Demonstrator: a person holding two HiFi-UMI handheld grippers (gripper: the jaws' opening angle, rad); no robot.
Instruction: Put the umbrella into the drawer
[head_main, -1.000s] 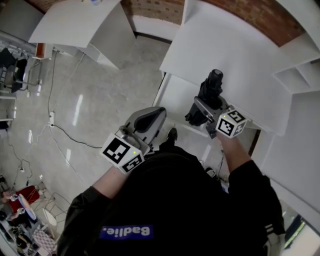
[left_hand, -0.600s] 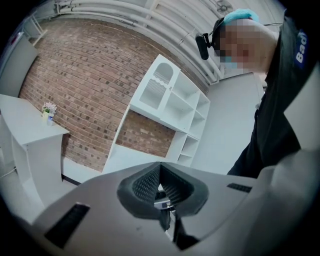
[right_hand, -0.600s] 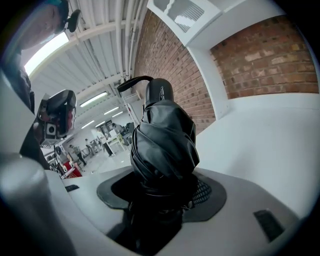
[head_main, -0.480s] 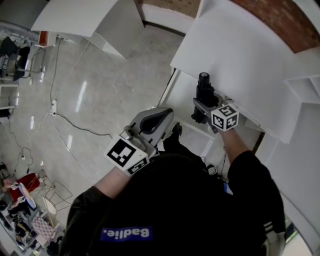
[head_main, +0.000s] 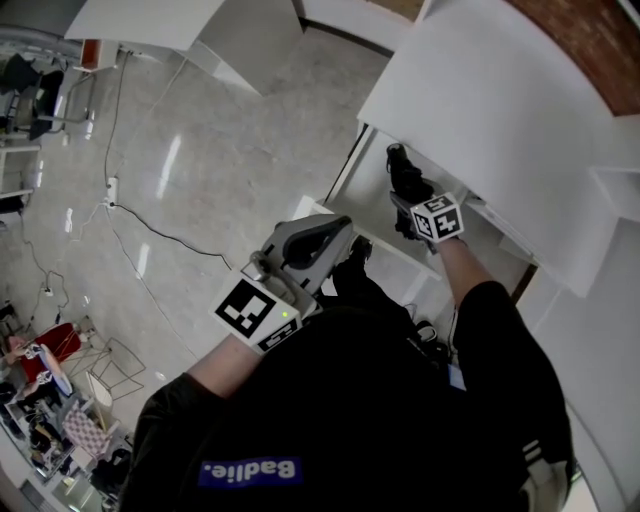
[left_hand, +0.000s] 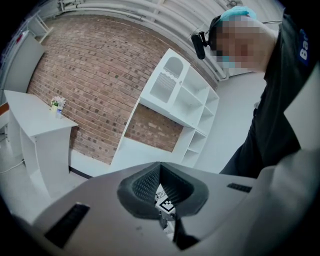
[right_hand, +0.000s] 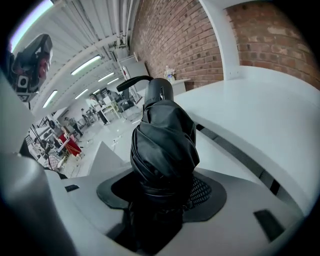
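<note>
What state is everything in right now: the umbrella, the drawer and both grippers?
black umbrella: folded and wrapped tight, held by the right gripper, not yet released.
right gripper: jaws clamped on the umbrella's lower end.
left gripper: jaws together, nothing between them, held back near the person's body.
drawer: looks pulled out beneath the white tabletop; the umbrella is at its opening.

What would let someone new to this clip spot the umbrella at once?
Find the large white counter top. At its near edge the right gripper clamps the umbrella: a folded black fabric bundle with a round cap, black where the furniture around it is white.
</note>
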